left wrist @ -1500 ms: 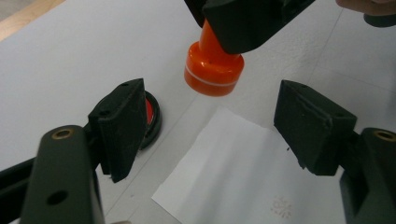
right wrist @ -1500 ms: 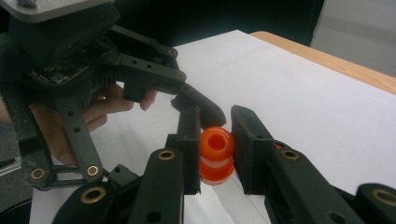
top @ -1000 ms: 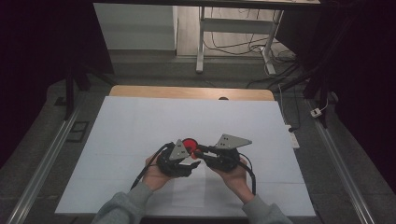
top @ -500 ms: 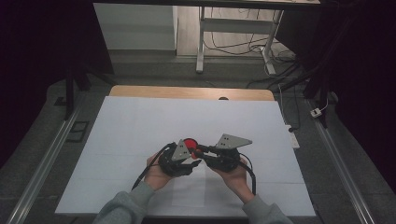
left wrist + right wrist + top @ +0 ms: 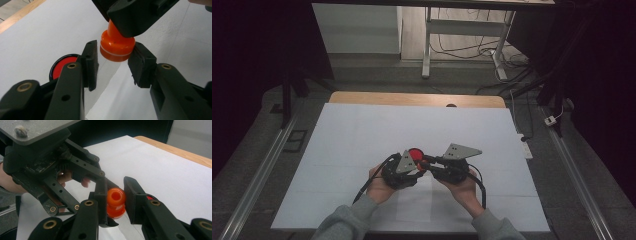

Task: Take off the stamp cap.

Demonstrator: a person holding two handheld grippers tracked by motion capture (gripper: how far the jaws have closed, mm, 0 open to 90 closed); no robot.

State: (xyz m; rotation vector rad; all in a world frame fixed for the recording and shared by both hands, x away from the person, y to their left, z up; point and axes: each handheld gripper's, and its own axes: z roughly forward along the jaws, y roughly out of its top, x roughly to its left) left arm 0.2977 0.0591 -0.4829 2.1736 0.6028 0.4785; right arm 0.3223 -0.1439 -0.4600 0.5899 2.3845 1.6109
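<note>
Here, near the table's point(image 5: 362, 130) front edge | right gripper point(image 5: 115, 195) clamps an orange knob point(image 5: 115, 203) | left gripper point(image 5: 113, 62), jaws just closing, brackets its base without clear contact | red disc point(image 5: 61, 67) beside.

Even light falls from above on the white table sheet point(image 5: 362, 150), leaving the room around it dark. The high view is soft and grainy; nearest jaw parts blur in both gripper views.
</note>
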